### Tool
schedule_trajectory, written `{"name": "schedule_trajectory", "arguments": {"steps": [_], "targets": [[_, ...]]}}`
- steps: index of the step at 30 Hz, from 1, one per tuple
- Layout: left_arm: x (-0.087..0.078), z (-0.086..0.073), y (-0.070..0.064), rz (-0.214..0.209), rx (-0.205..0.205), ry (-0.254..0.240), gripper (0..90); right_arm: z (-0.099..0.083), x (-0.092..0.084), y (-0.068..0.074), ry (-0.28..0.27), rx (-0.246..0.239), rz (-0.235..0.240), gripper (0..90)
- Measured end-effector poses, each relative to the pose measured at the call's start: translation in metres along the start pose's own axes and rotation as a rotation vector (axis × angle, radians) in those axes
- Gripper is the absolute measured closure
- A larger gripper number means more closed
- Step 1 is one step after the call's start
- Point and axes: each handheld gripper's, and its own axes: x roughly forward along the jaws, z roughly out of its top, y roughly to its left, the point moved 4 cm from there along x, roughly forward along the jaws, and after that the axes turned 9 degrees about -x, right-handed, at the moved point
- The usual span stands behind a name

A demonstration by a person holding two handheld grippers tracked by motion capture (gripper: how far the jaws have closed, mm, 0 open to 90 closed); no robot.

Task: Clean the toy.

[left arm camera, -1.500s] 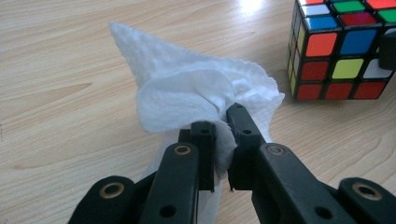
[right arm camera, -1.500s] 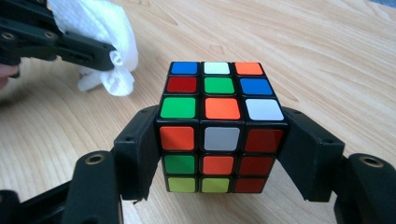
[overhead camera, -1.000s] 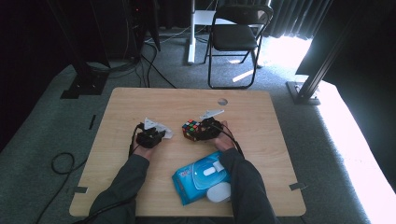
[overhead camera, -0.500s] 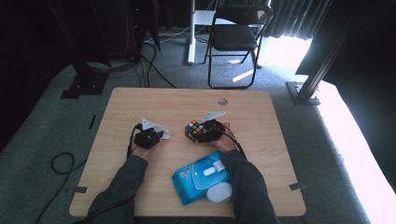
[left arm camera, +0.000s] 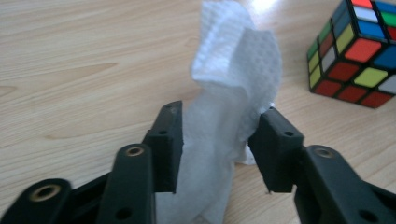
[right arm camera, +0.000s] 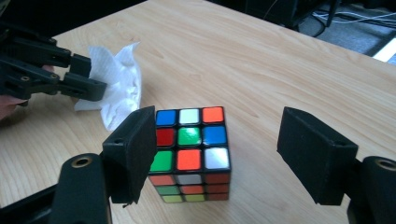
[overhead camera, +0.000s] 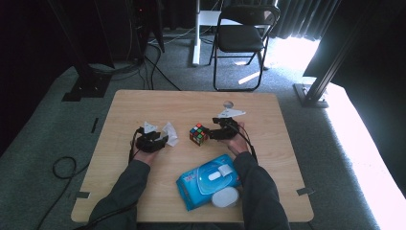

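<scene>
The left gripper (left arm camera: 218, 149) has just been opening; its jaws stand about half apart with the wipe (left arm camera: 233, 84) loose between them, one jaw brushing the cloth but no longer pinching it. The wipe could slump or drag along if this gripper pulls away, since a fold may catch on a jaw, and then it would end up away from the cube (left arm camera: 357, 51). That wipe lies left of the counter's middle, nearer the near edge than the far one.

The right gripper (right arm camera: 219, 158) is open, jaws set wide to either side of the cube (right arm camera: 191, 149) with clear gaps, touching nothing. If it closes off-centre, one jaw could meet the cube first and shove or spin it across the counter (overhead camera: 143, 103). The cube sits near the counter's centre, with the wipe pack (overhead camera: 208, 179) by the near edge.
</scene>
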Motion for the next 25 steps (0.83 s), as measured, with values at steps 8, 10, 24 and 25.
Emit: {"name": "schedule_trajectory", "arguments": {"steps": [8,10,24,25], "targets": [[-0.025,0.012,0.01,-0.047,-0.057,-0.11,48.8,-0.009,-0.011,-0.013,-0.024,0.058,-0.059,28.3],[-0.031,0.014,0.013,-0.05,-0.066,-0.134,48.4,-0.011,-0.012,-0.015,-0.02,0.067,-0.072,28.4],[-0.044,0.01,0.035,-0.01,-0.122,-0.15,49.2,-0.03,-0.017,-0.028,0.006,0.123,-0.124,31.4],[-0.044,0.01,0.035,-0.008,-0.124,-0.148,49.2,-0.031,-0.017,-0.028,0.009,0.124,-0.124,31.5]]}}
